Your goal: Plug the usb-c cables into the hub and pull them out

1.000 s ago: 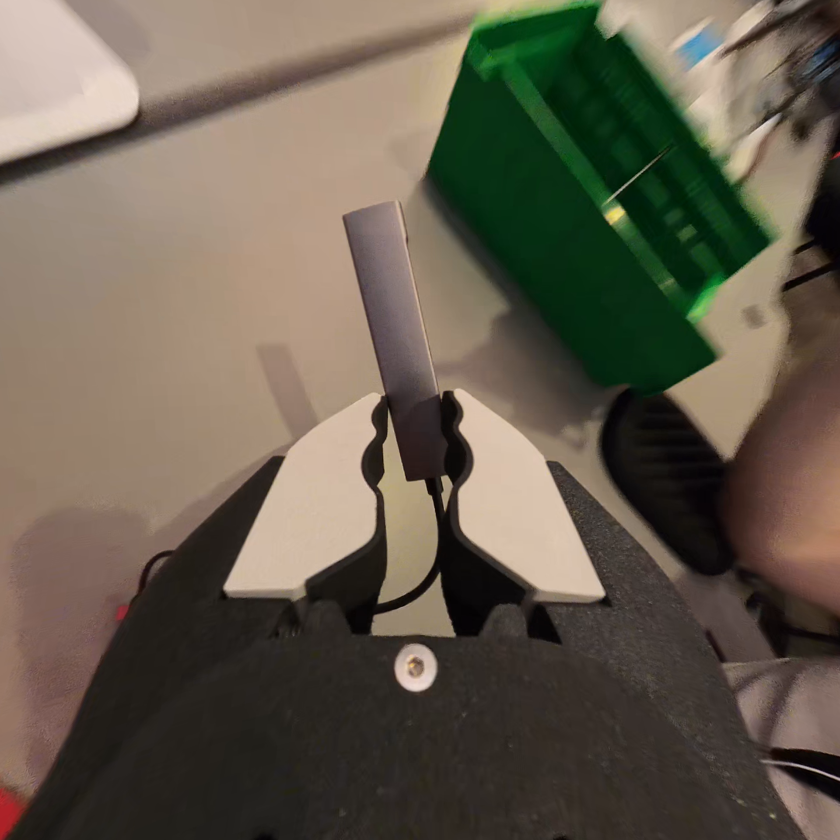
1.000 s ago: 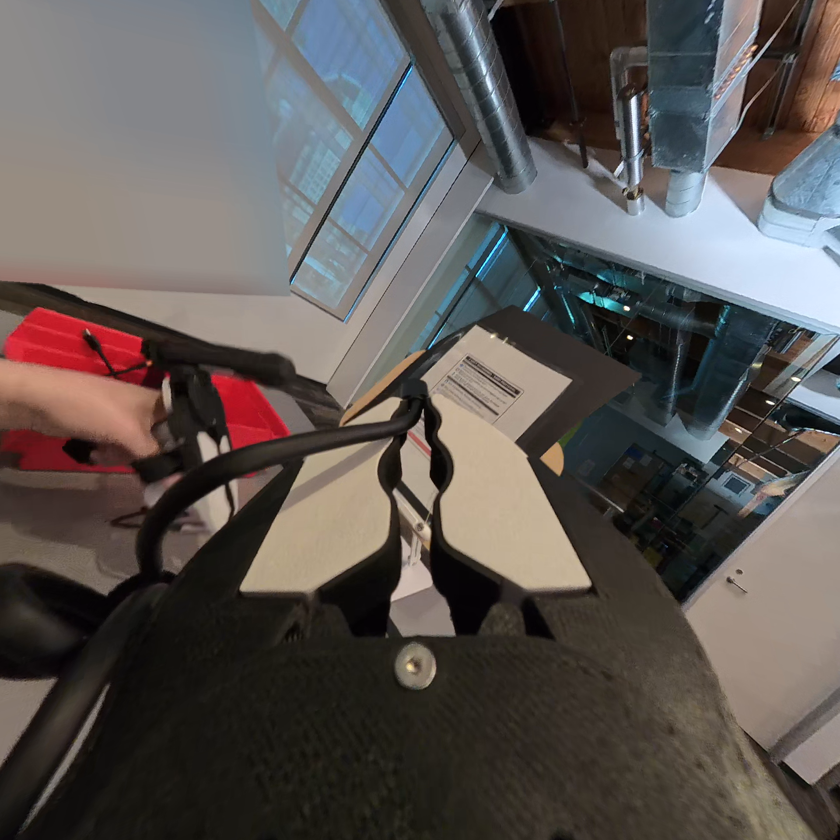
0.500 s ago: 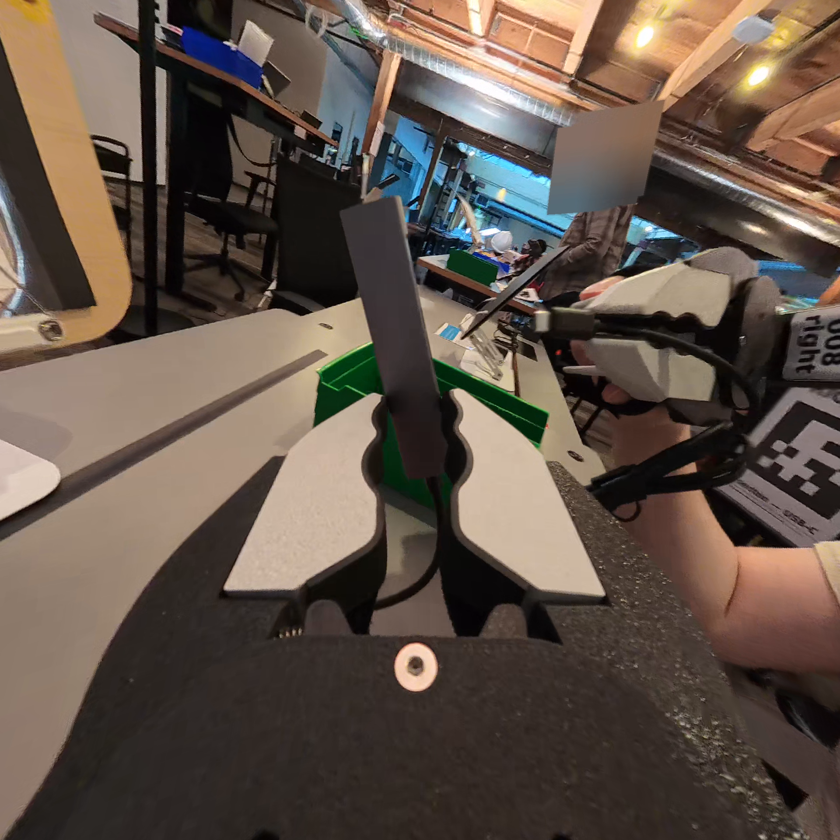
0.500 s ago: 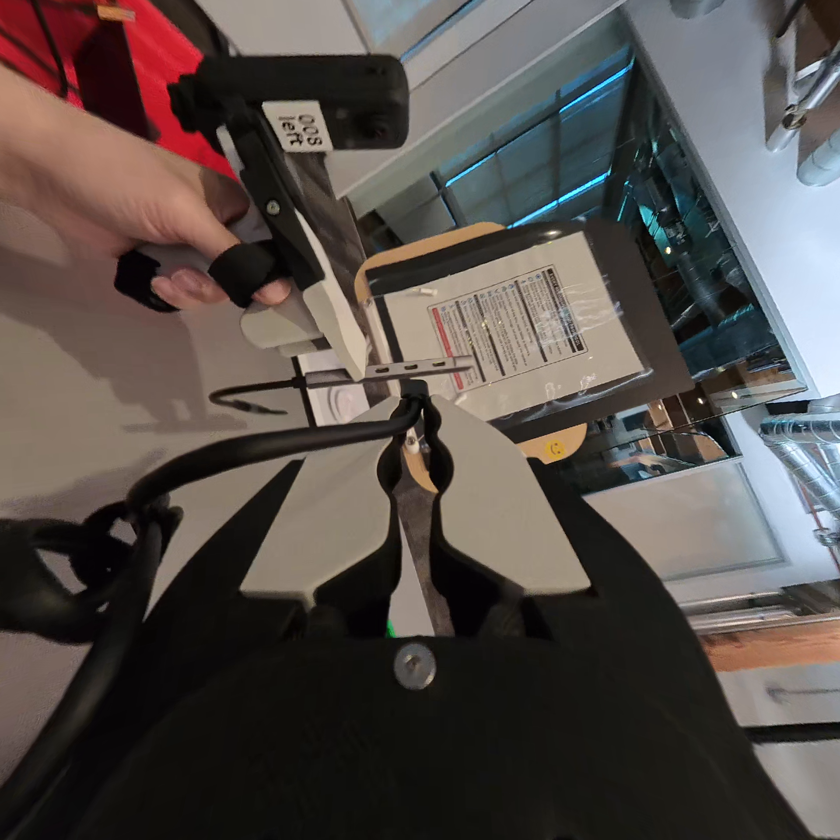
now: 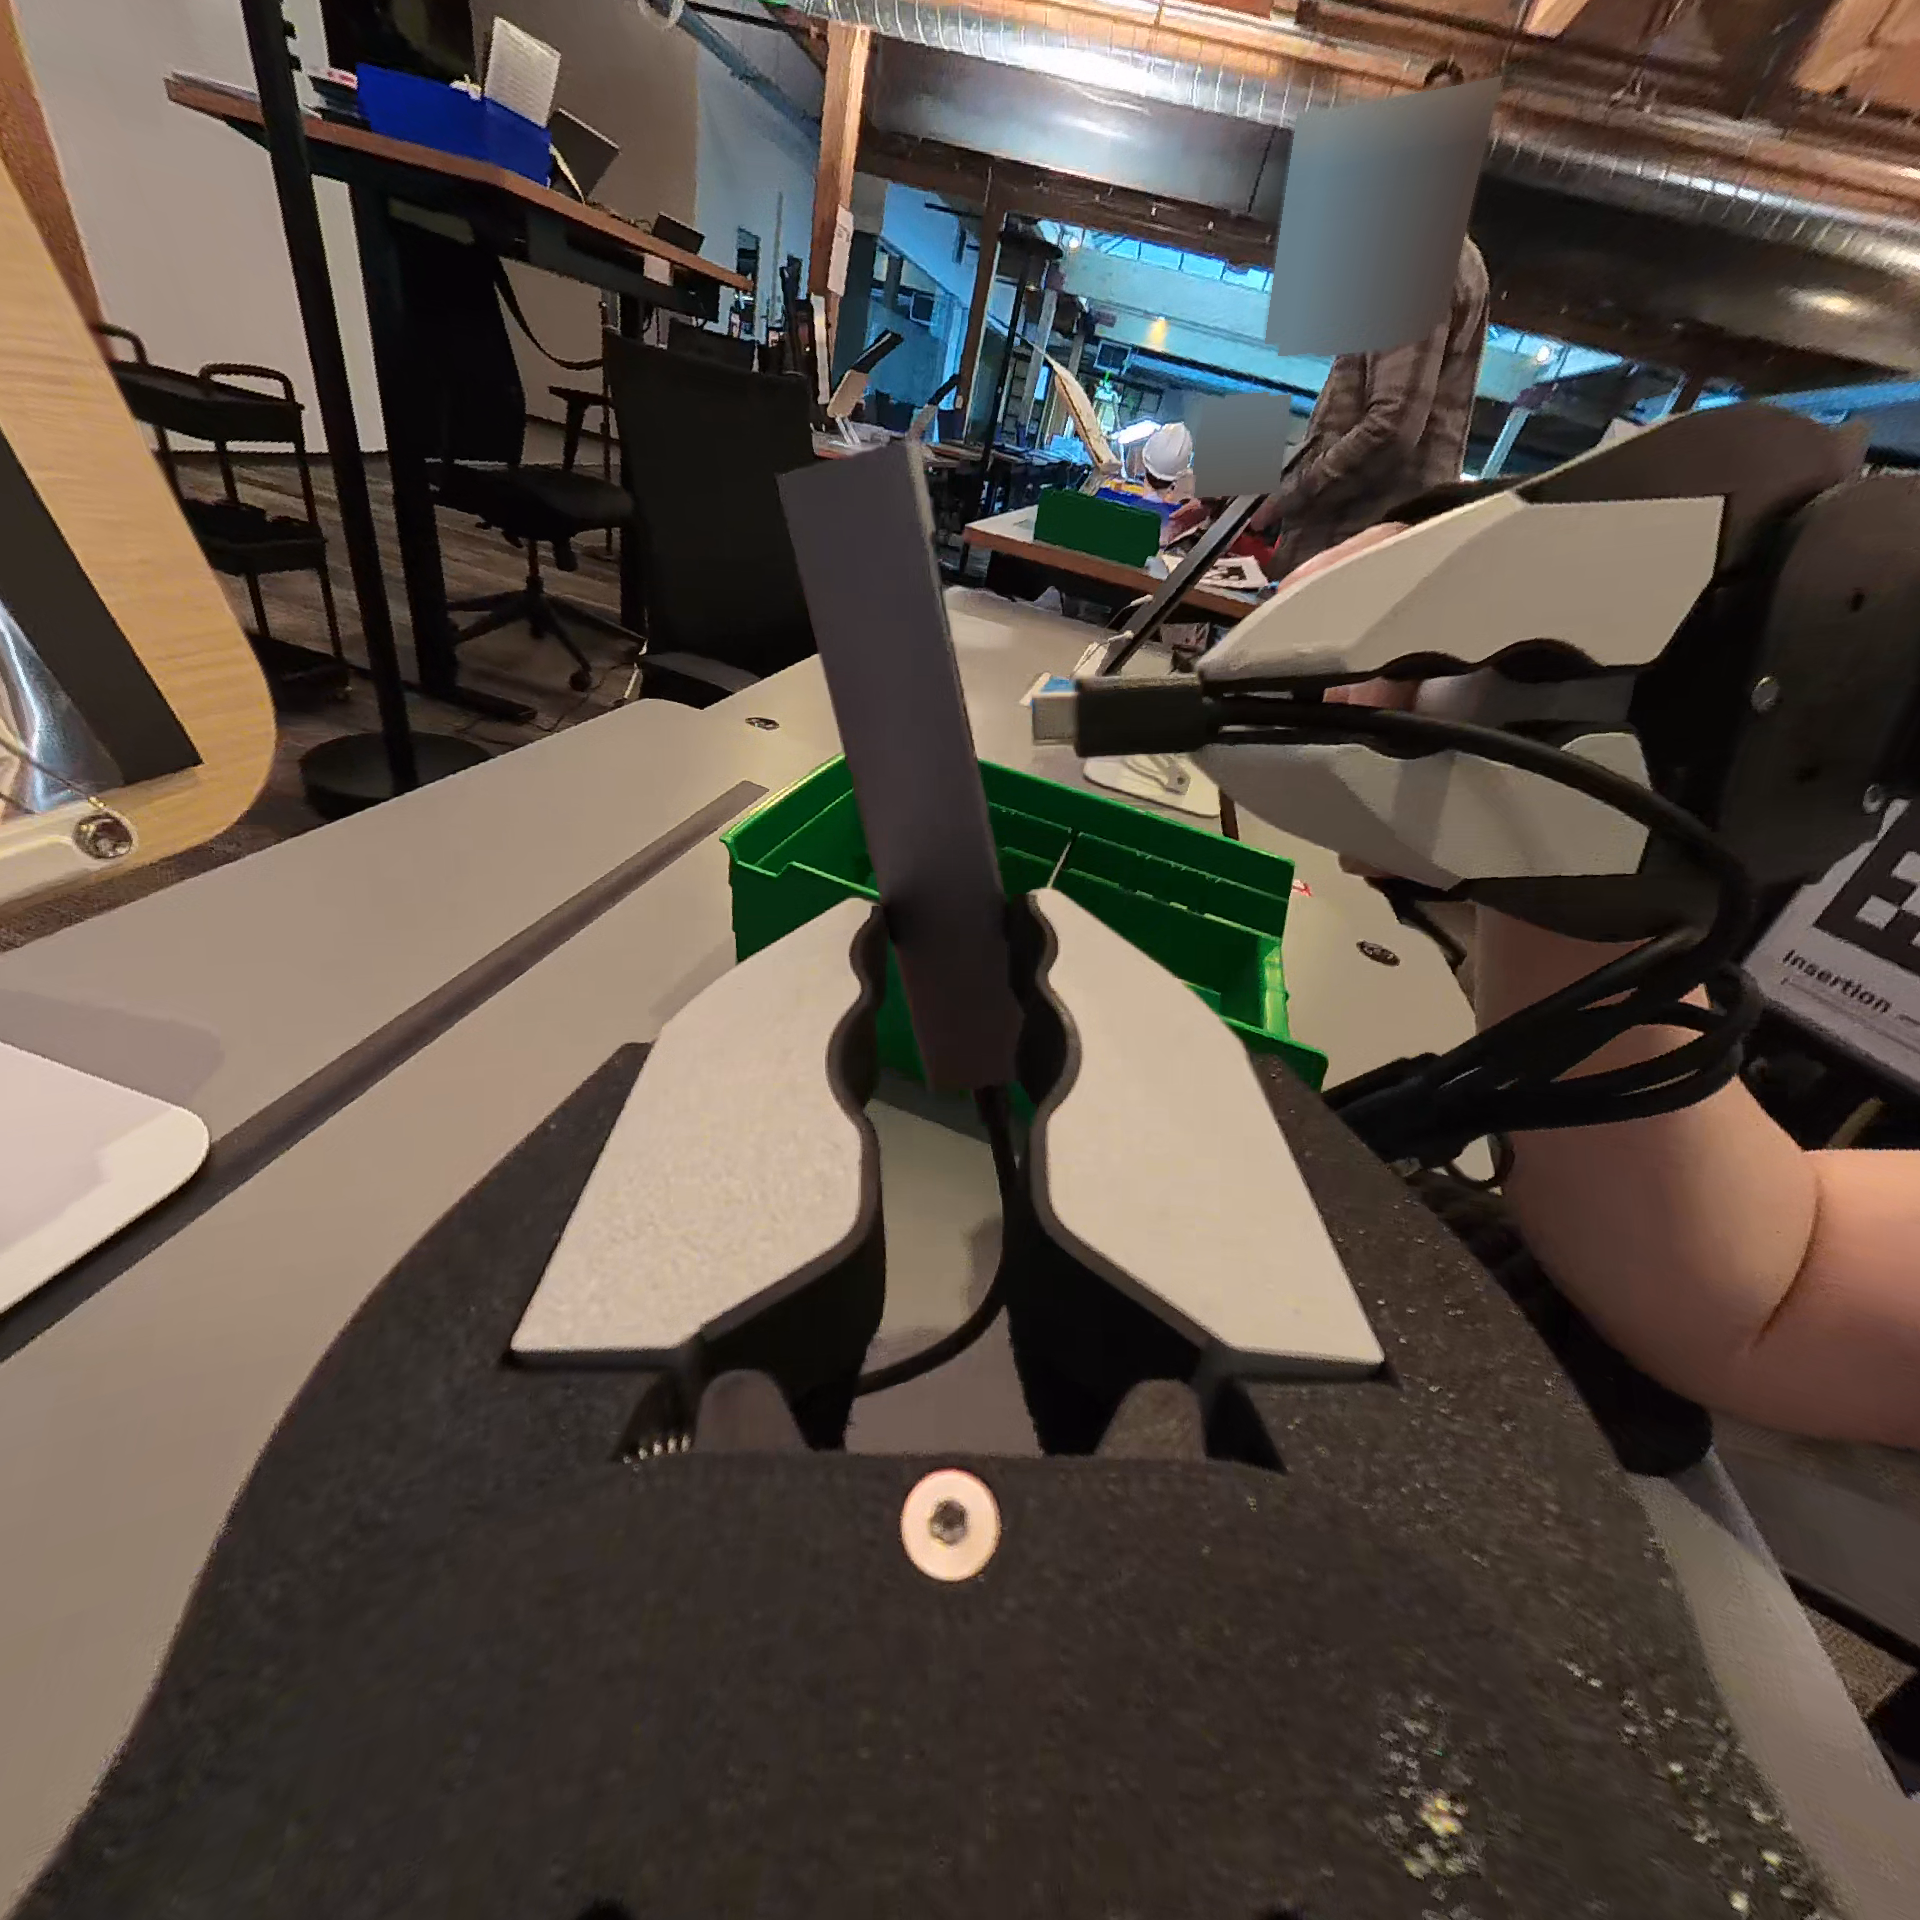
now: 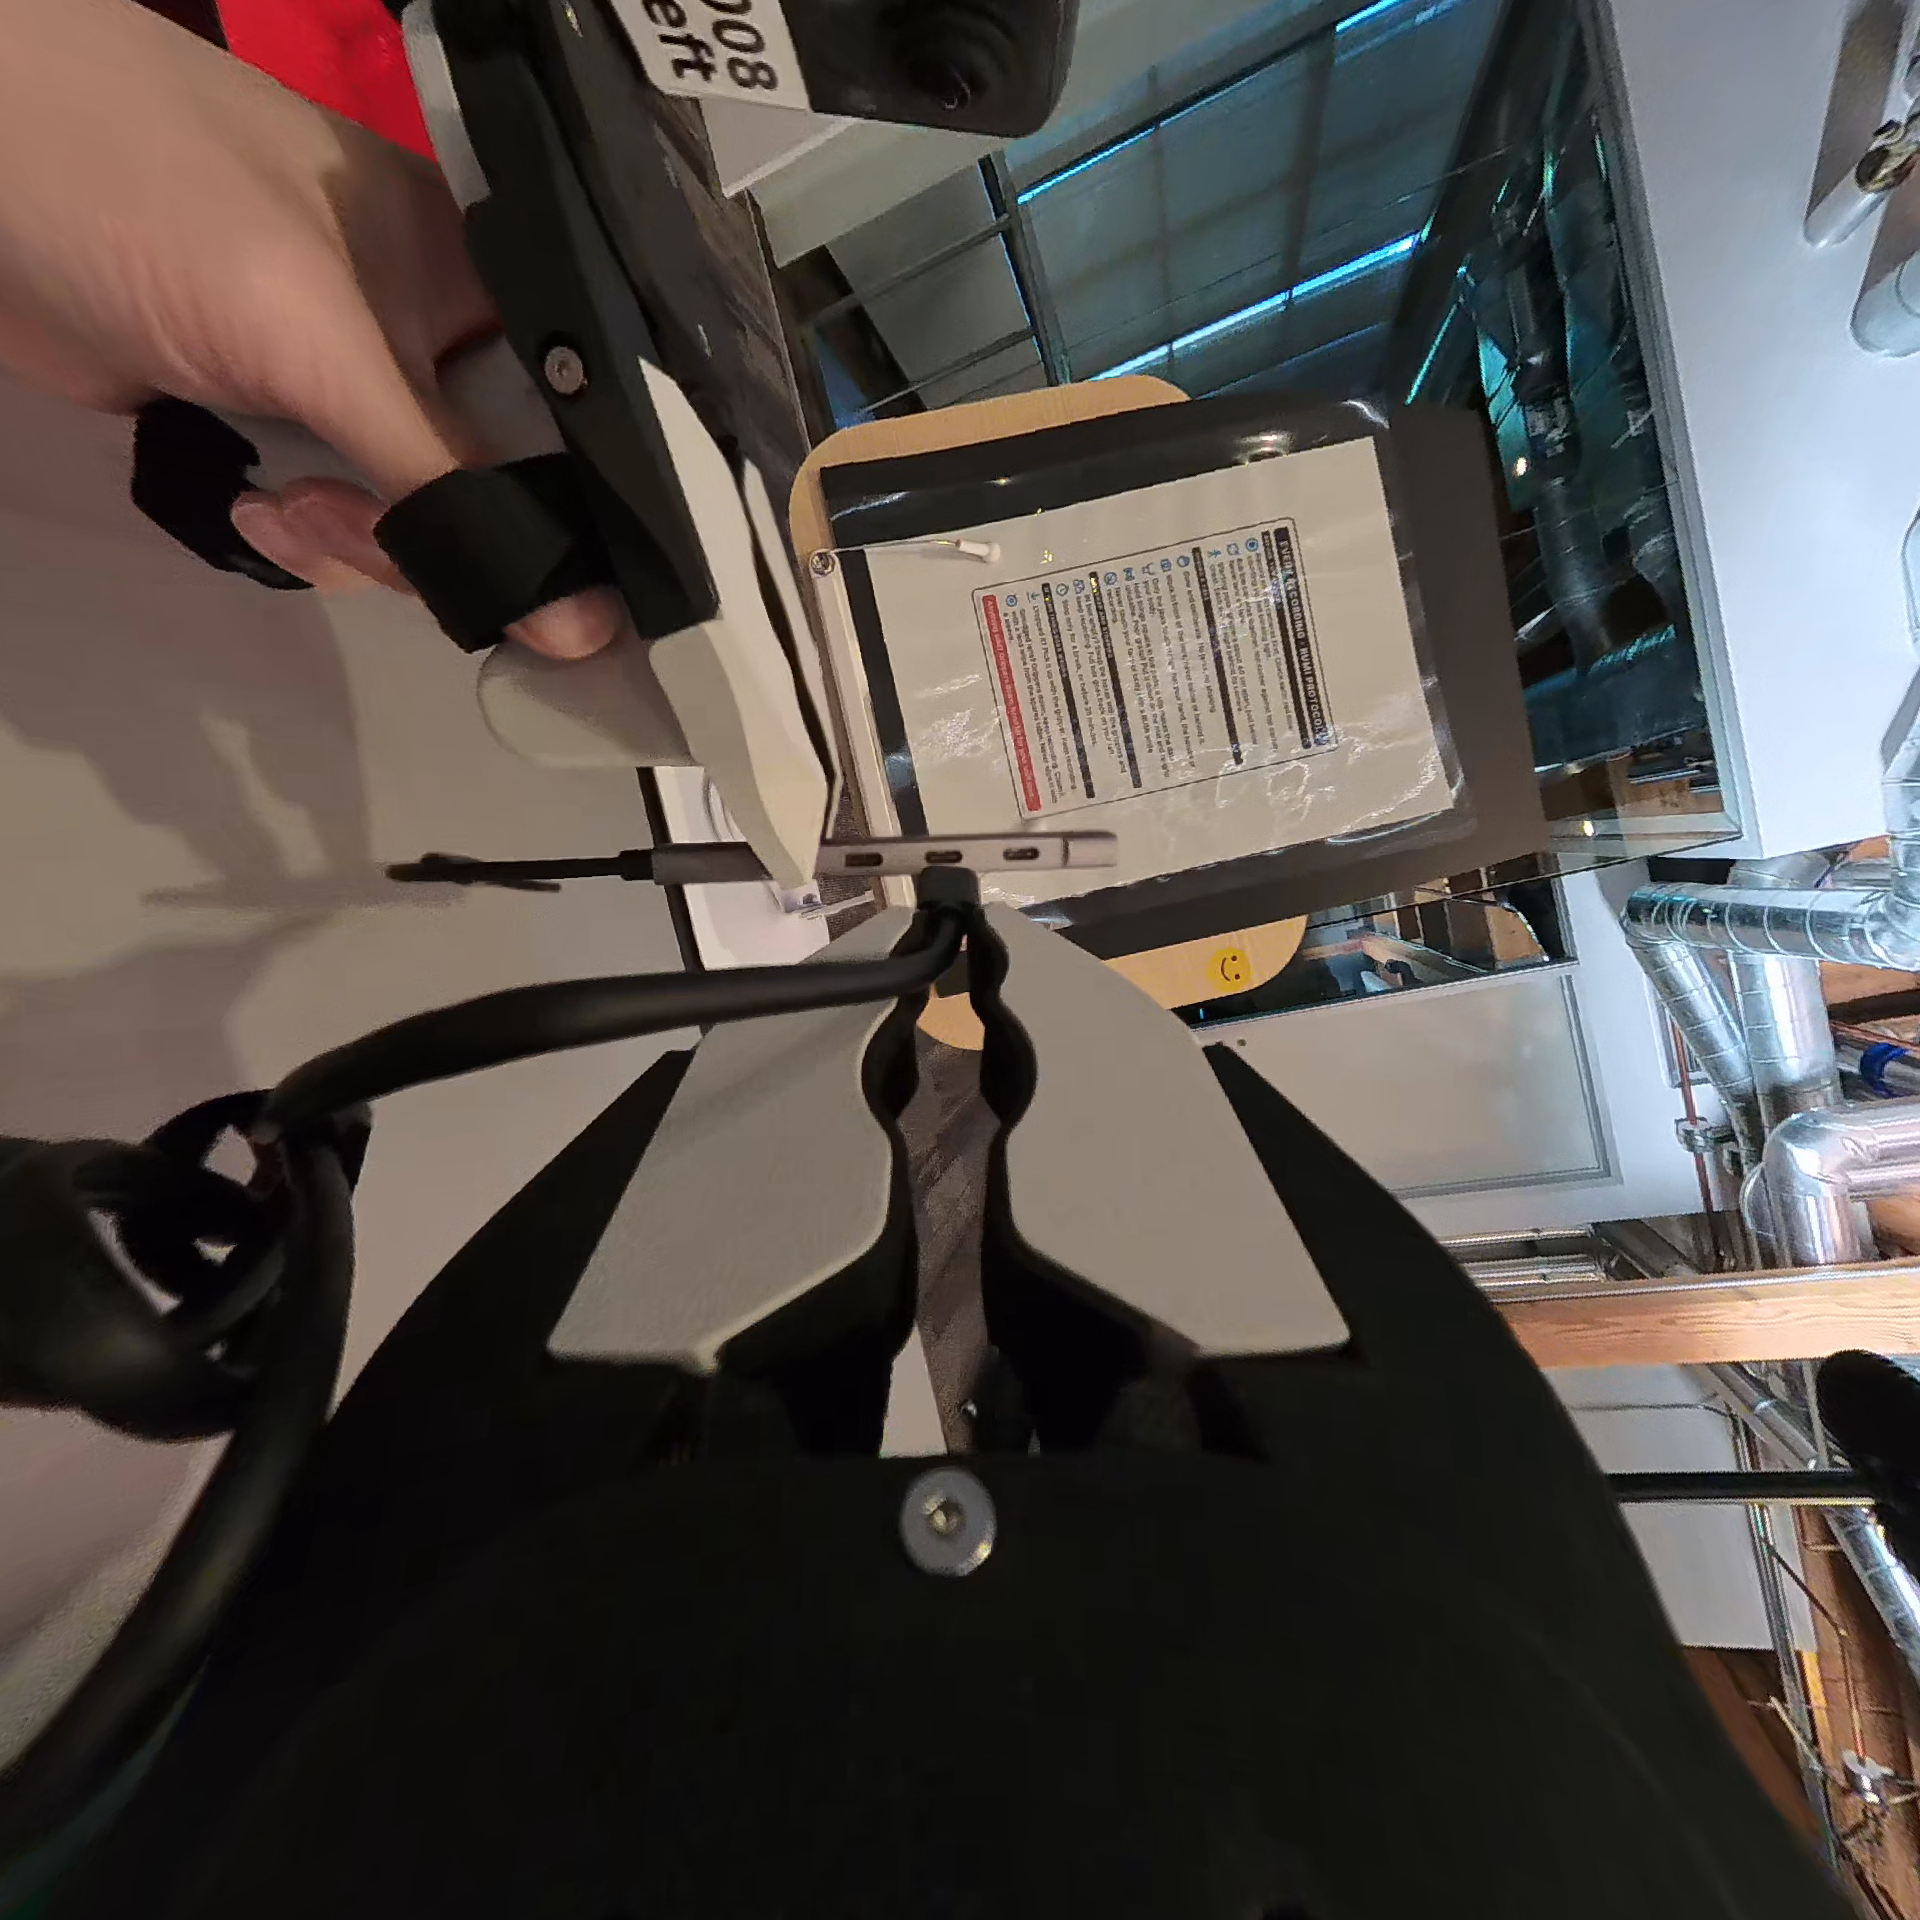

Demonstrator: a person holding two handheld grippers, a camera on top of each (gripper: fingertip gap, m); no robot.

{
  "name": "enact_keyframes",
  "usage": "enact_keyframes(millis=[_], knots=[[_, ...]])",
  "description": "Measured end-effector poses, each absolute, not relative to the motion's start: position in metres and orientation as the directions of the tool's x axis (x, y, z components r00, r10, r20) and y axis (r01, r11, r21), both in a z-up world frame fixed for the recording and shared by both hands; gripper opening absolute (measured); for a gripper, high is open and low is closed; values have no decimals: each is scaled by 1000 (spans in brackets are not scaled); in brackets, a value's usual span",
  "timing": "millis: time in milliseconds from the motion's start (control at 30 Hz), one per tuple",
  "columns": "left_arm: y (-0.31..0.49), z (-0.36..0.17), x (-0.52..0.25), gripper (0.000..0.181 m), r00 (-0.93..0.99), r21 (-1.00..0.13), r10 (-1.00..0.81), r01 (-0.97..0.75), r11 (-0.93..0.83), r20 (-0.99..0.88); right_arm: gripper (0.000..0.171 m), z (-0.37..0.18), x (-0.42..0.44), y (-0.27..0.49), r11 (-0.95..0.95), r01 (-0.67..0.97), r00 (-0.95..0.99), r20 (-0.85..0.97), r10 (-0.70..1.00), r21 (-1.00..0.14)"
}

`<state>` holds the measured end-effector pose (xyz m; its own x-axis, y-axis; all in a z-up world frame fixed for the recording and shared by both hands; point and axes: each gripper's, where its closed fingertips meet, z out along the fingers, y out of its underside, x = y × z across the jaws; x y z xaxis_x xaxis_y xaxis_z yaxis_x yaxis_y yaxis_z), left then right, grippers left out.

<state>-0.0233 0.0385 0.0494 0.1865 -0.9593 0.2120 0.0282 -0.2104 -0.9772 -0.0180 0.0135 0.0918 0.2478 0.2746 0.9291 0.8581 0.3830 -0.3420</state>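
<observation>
My left gripper (image 5: 951, 977) is shut on the lower end of a dark grey hub (image 5: 904, 748), which stands up and leans slightly left above the table. My right gripper (image 5: 1216, 686) comes in from the right, shut on the black plug (image 5: 1132, 712) of a usb-c cable, a short way right of the hub. In the right wrist view the hub (image 6: 966, 857) lies crosswise with three ports showing. My right gripper (image 6: 951, 925) holds the plug (image 6: 945, 888) just under the middle port. The cable (image 6: 520, 1018) loops away left. The left gripper (image 6: 790, 821) clamps the hub's left end.
A green bin (image 5: 1143, 894) stands on the grey table (image 5: 312, 987) behind the hub. A white pad (image 5: 62, 1174) lies at the left. A wooden board with a laminated sheet (image 6: 1143, 665) stands beyond. A person (image 5: 1382, 416) stands far back. The left gripper's tips are roughly 5 cm from the right gripper's.
The left gripper has tipped up from facing the table to level, still holding the hub. The right gripper has swung round and brought the plug close under the hub's ports.
</observation>
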Motion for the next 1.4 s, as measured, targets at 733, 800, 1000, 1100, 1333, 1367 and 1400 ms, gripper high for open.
enact_keyframes(millis=[733,800,1000,1100,1333,1367,1400], knots=[[26,50,-19,22,174,-994,-980,-28,-102,95,7,91,-17,11,382,859,235,926,294,-340],[24,49,-19,22,175,-997,-983,-48,-68,59,7,90,-18,9,387,860,224,928,299,-332],[15,51,-21,22,162,-993,-985,-105,47,-64,7,91,-16,-1,406,843,217,913,345,-353],[8,56,-22,22,149,-991,-985,-109,72,-88,7,97,-16,-6,405,826,248,897,364,-393],[6,59,-23,22,198,-981,-970,-157,111,-142,7,98,-18,-3,390,831,264,899,351,-396],[5,61,-24,22,197,-982,-969,-150,119,-148,7,98,-16,-4,389,830,264,897,355,-399],[4,62,-24,22,192,-980,-969,-151,129,-157,7,98,-14,-6,389,828,264,892,366,-404]])
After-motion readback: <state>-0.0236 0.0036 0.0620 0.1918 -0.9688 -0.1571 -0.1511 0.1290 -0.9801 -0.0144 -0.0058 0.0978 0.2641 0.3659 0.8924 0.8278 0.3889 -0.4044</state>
